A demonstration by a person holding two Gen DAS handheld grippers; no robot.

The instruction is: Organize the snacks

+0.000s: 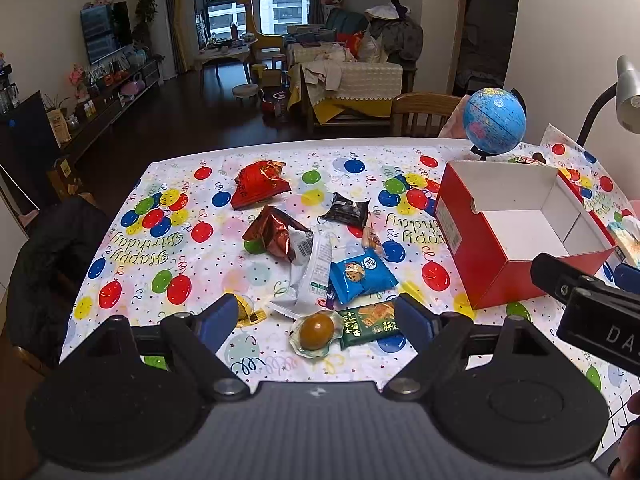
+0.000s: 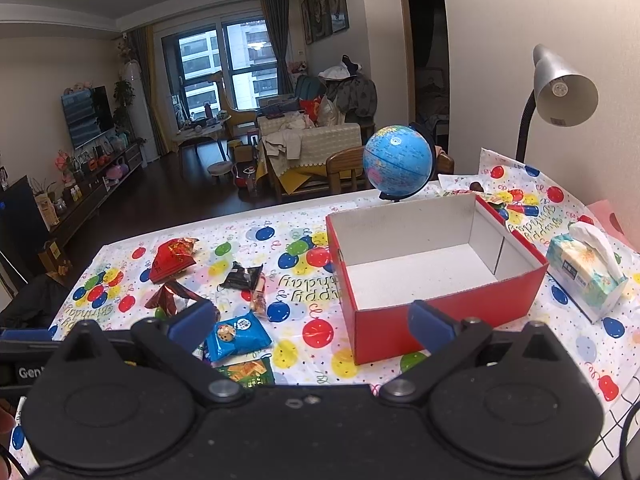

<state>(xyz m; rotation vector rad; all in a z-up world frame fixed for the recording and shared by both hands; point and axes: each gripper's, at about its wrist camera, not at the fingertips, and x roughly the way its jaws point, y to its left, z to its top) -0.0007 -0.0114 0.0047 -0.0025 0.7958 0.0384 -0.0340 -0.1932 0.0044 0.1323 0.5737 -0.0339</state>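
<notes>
A dining table in a living room is covered by a glossy plastic cloth (image 1: 132, 240) printed with coloured balloons. Nearest, the left gripper (image 1: 316, 316) hangs released over the cloth's near edge, its blue-padded fingers spread with nothing between them; the right gripper (image 2: 310, 322) is likewise spread and empty, in front of the box.

Between the left gripper's fingers lie a round brown sweet in a clear plastic blister (image 1: 314, 332) and a flat green foil biscuit packet (image 1: 370, 322); a small gold-wrapped piece (image 1: 250, 312) sits beside the left finger. Beyond them come one blue cookie pouch (image 1: 362, 274), one white crinkled wrapper (image 1: 310, 268), one puffy copper-brown foil bag (image 1: 274, 234), one black packet (image 1: 347, 210) and one crumpled red foil bag (image 1: 260, 182) toward the far edge.

At the right side stands one rectangular red cardboard box (image 2: 440, 318), white inside and empty. A soft tissue pack (image 2: 586, 270) lies to its right, and a blue globe (image 2: 398, 162) stands behind it.
</notes>
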